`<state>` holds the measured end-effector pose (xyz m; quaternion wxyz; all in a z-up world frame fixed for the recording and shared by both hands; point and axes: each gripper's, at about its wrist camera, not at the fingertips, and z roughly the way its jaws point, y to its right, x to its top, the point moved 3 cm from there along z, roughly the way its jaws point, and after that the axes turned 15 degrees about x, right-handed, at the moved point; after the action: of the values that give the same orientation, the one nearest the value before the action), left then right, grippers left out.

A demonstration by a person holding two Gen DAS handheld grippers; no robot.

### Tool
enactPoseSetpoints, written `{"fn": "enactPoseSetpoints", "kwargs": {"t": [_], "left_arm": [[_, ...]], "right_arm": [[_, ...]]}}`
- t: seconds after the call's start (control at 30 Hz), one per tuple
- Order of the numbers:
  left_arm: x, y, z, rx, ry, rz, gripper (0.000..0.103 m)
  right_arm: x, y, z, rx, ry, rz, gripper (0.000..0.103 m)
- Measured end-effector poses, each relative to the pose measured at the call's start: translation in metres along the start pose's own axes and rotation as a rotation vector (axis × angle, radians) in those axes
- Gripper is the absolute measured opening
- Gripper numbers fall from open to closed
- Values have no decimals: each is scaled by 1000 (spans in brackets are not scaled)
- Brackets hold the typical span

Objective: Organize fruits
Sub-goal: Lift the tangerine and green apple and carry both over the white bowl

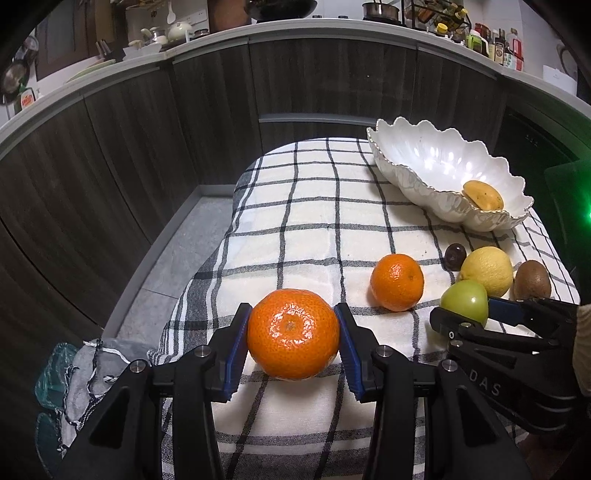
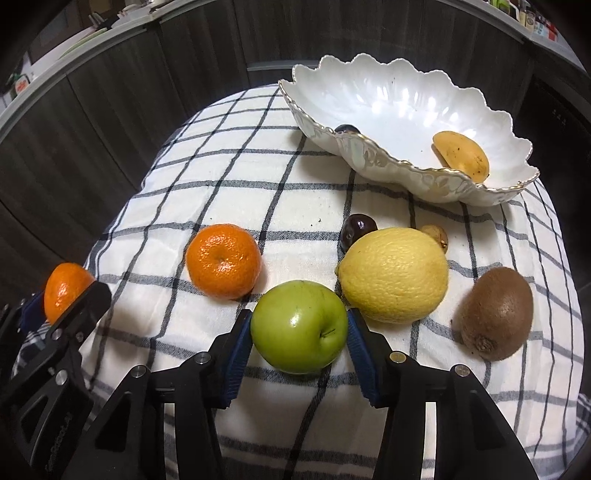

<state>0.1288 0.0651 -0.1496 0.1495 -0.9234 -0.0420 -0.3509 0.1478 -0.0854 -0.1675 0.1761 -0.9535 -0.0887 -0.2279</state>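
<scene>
My left gripper (image 1: 293, 334) is shut on a large tangerine (image 1: 293, 332) resting on the checked cloth (image 1: 314, 206). My right gripper (image 2: 299, 328) is shut on a green apple (image 2: 299, 326); it also shows in the left wrist view (image 1: 464, 301). A second tangerine (image 2: 223, 260), a lemon (image 2: 393, 275), a kiwi (image 2: 496, 312), a dark plum (image 2: 356, 230) and a small brown fruit (image 2: 436, 234) lie on the cloth. A white scalloped bowl (image 2: 369, 151) at the far right holds a yellow-orange fruit (image 2: 461, 155) and a dark fruit (image 2: 347, 128).
Dark wood cabinets (image 1: 184, 129) curve around behind the cloth-covered table. A grey floor (image 1: 184, 251) lies to the left. A crumpled cloth and teal bag (image 1: 74, 376) sit at the table's lower left. A counter (image 1: 480, 33) with bottles and cookware runs along the back.
</scene>
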Motion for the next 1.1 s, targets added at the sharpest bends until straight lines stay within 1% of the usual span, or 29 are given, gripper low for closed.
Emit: {"fn": "enactPoseSetpoints", "kwargs": {"t": [0.27, 0.5, 0.8, 1.0, 1.1], "left_arm": [[7, 10, -18, -24, 28, 21, 44], [31, 30, -32, -64, 65, 29, 44], [74, 69, -43, -140, 132, 53, 44], [110, 97, -36, -191, 163, 71, 44], [127, 109, -27, -202, 174, 72, 44]], "right_arm": [[3, -2, -34, -2, 56, -27, 51], [19, 10, -64, -16, 120, -24, 51], [53, 50, -94, -85, 205, -28, 51], [81, 77, -101, -126, 243, -30, 51], [97, 89, -100, -148, 254, -35, 51]]}}
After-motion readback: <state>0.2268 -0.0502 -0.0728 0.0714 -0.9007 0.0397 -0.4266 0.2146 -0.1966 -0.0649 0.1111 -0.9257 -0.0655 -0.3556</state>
